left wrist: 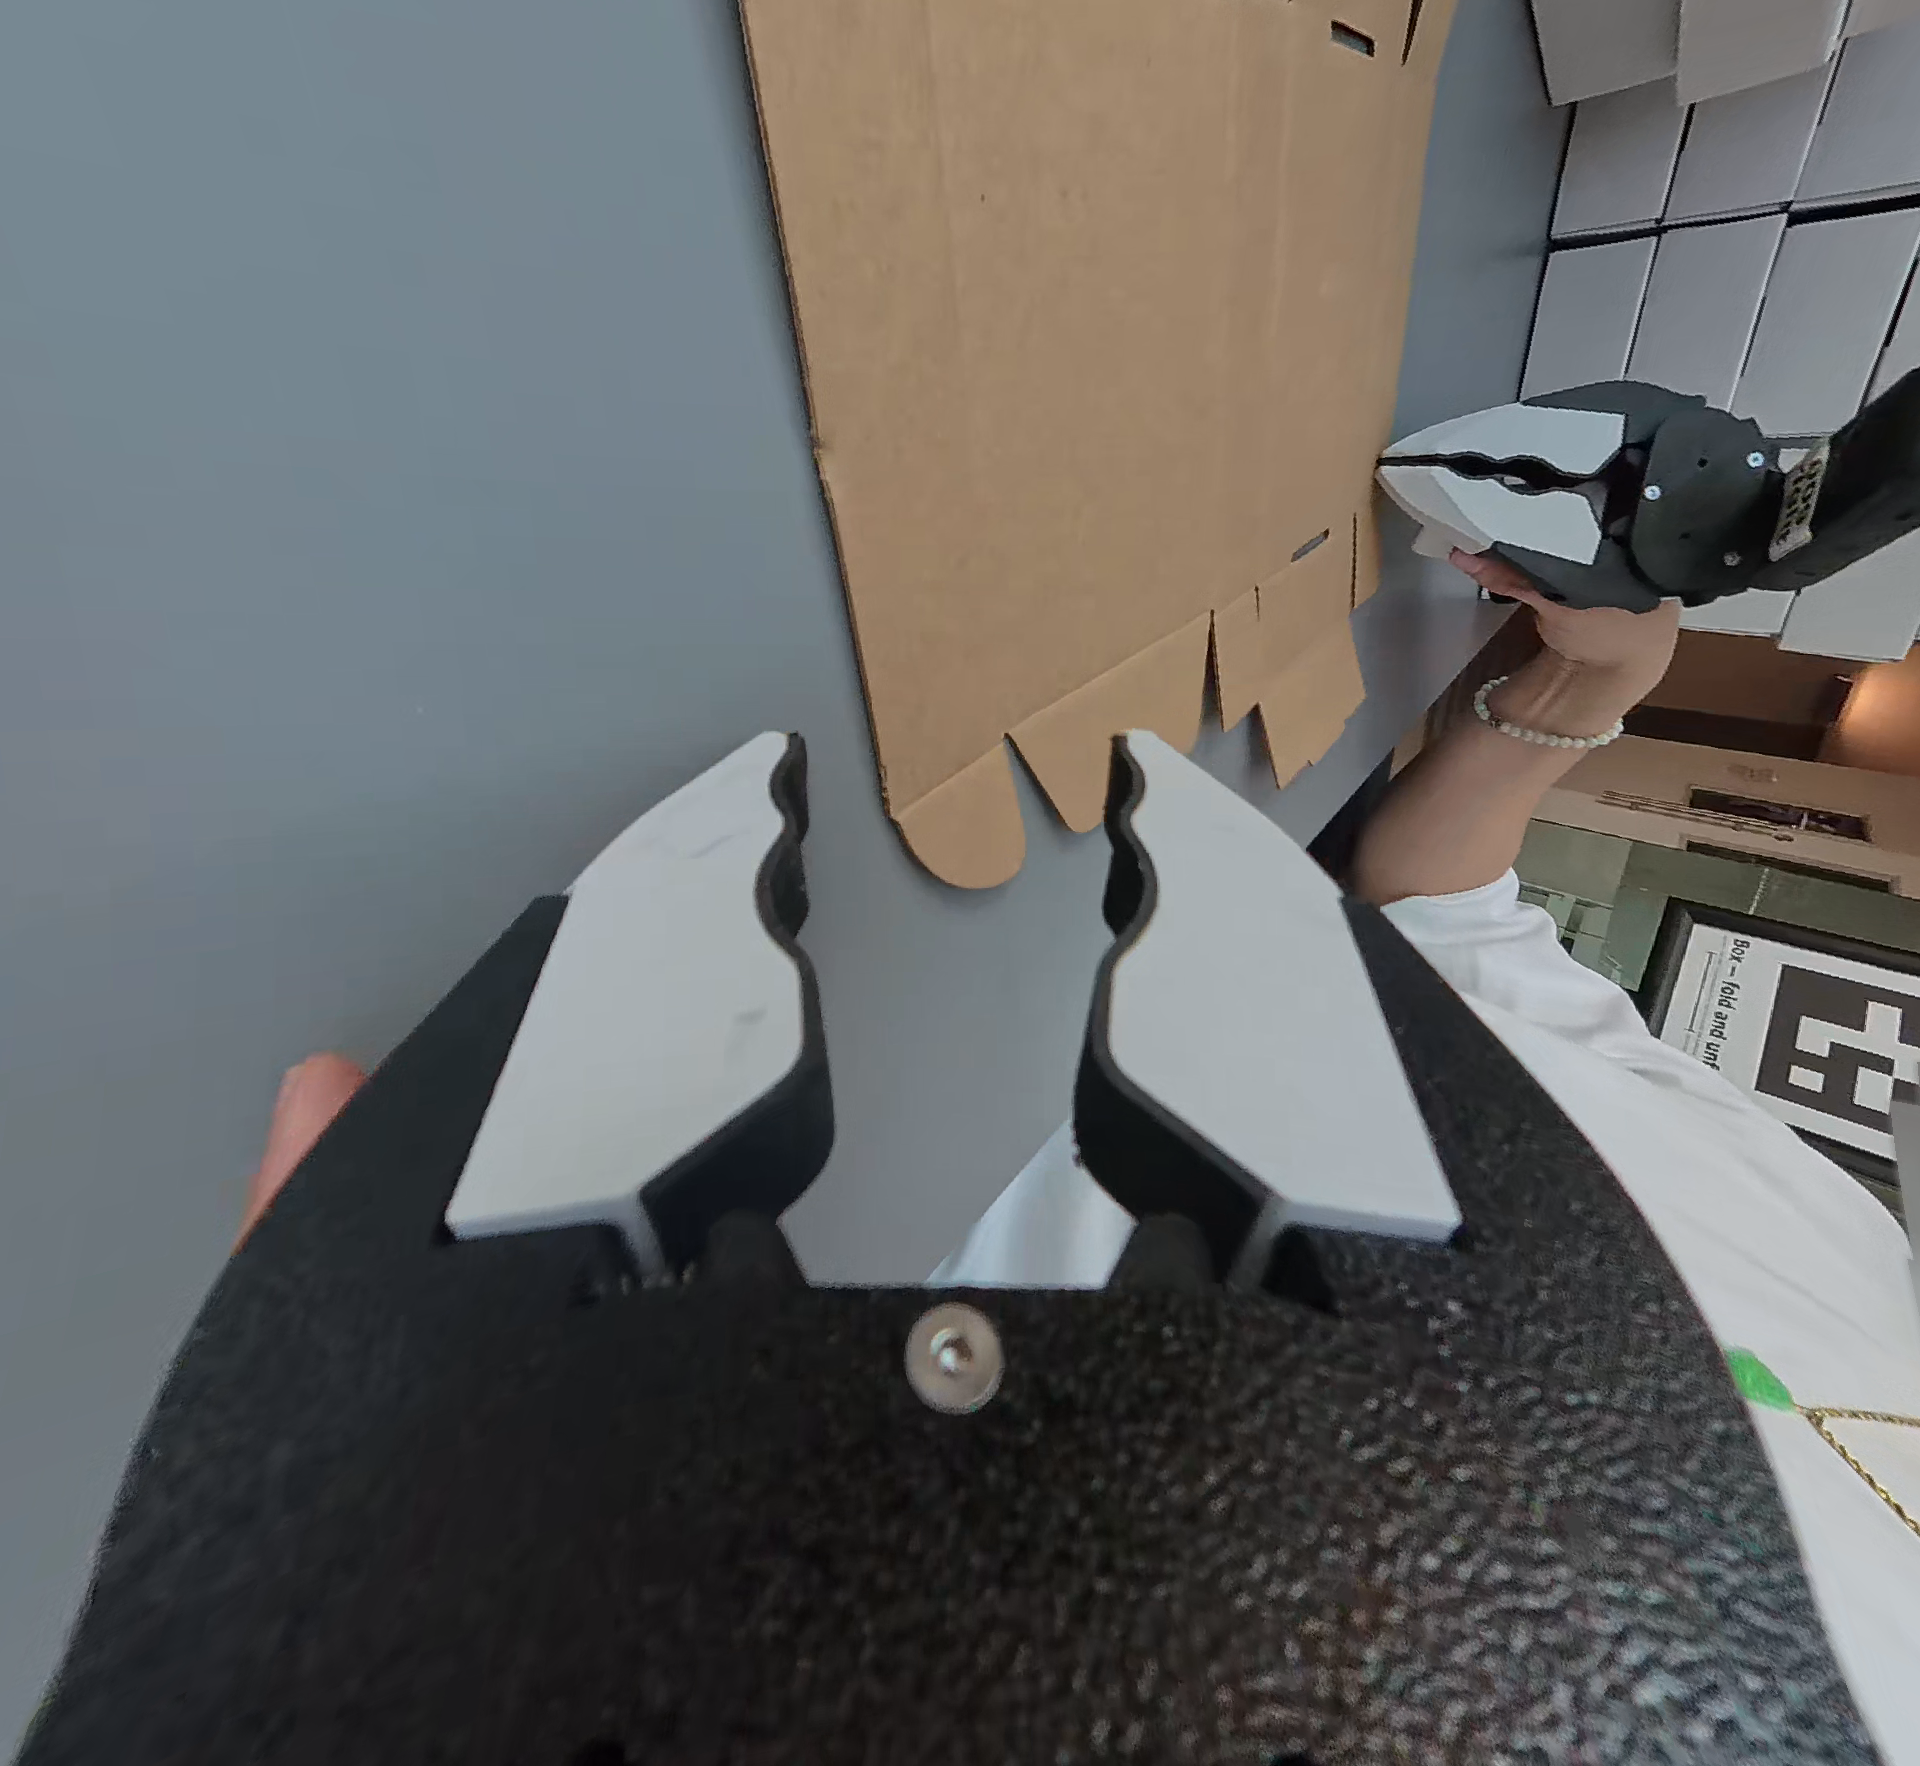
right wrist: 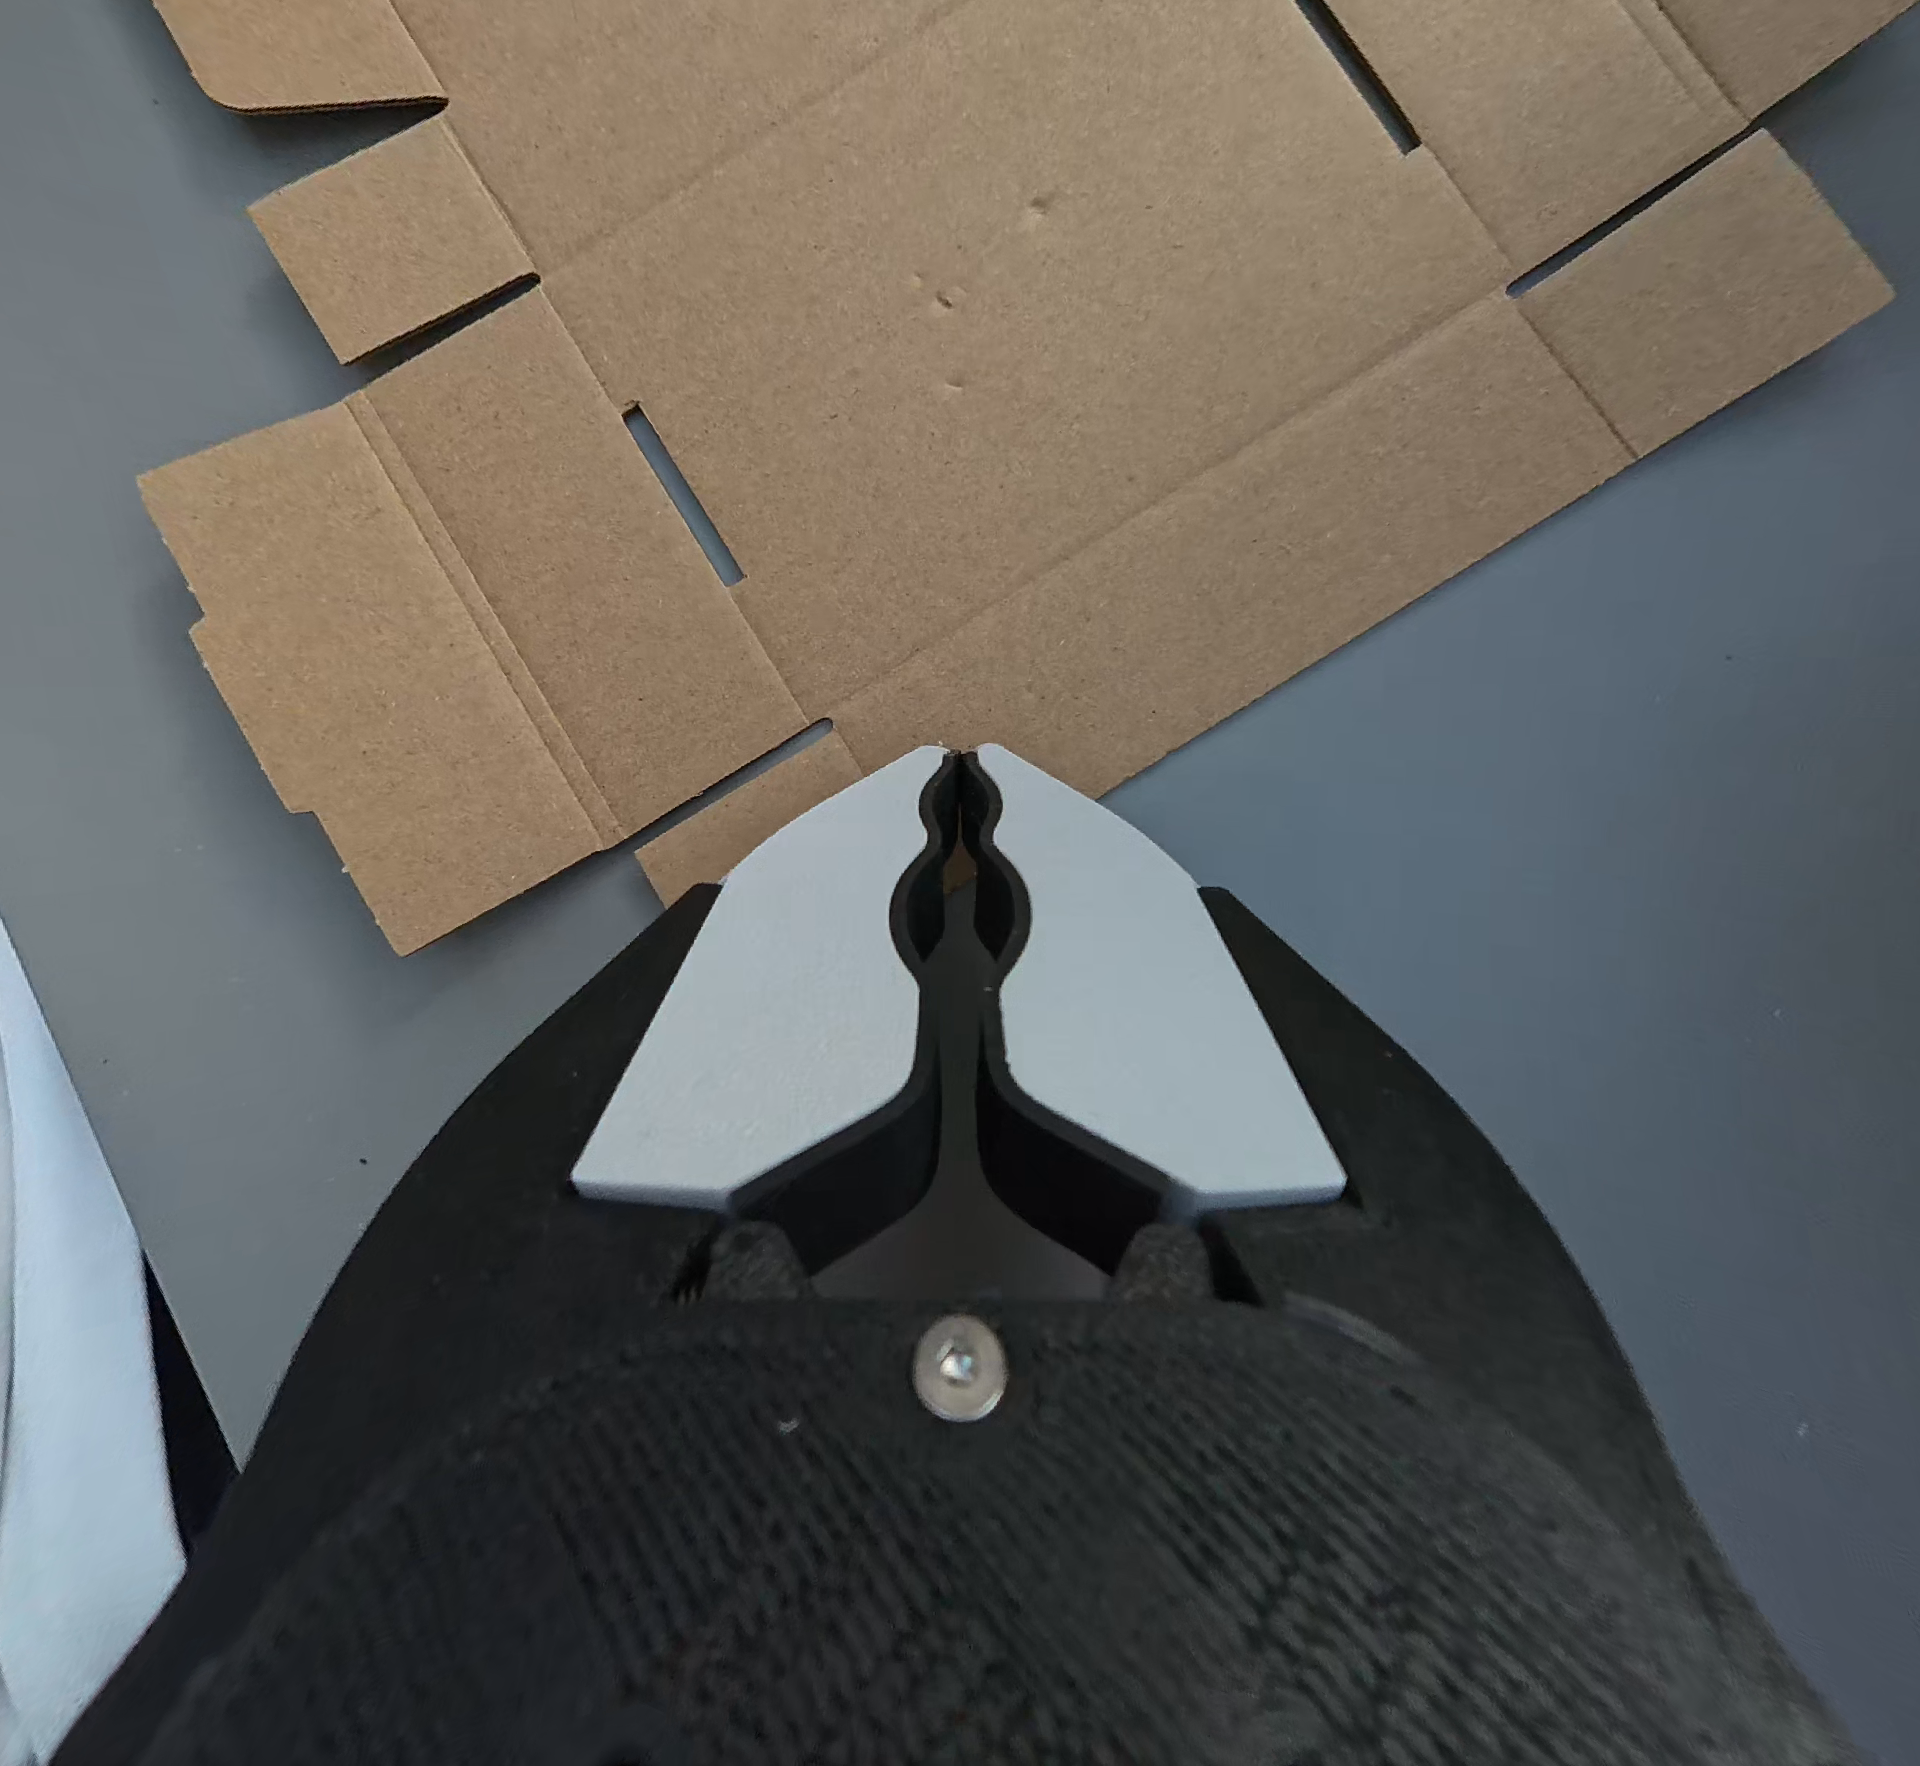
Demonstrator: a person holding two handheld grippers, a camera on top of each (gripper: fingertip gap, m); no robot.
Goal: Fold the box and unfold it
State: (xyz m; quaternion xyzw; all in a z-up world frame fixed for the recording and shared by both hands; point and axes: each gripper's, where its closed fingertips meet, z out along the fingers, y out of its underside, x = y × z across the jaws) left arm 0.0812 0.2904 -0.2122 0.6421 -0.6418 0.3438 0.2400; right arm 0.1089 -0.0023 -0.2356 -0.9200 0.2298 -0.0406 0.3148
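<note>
- Cardboard box blank (right wrist: pixel 997 282) lay fully flat on the grey tabletop (right wrist: pixel 1558 781), plain brown inside face up, creases and two slots visible.
- In the right wrist view its long axis ran diagonally, lower left to upper right; side flaps stuck out at the left and right ends.
- In the left wrist view the same blank (left wrist: pixel 1091 314) stretched away from the camera, rounded tuck flaps nearest the fingers.
- Left gripper (left wrist: pixel 956 760) was spread wide, nothing between the fingers, hovering over the table just short of the rounded flaps.
- Right gripper (right wrist: pixel 961 755) had its tips together at the blank's near edge; couldn't tell if any cardboard was pinched.
- From the left view the right gripper (left wrist: pixel 1387 469) sat at the blank's far side edge, held level by a hand (left wrist: pixel 1579 646) wearing a bead bracelet (left wrist: pixel 1548 729).
- White sleeve (left wrist: pixel 1662 1093) at right.
- Framed sign with printed text and a black-and-white square marker (left wrist: pixel 1818 1041) stood beyond the table edge; white boxes (left wrist: pixel 1714 158) stacked behind.
</note>
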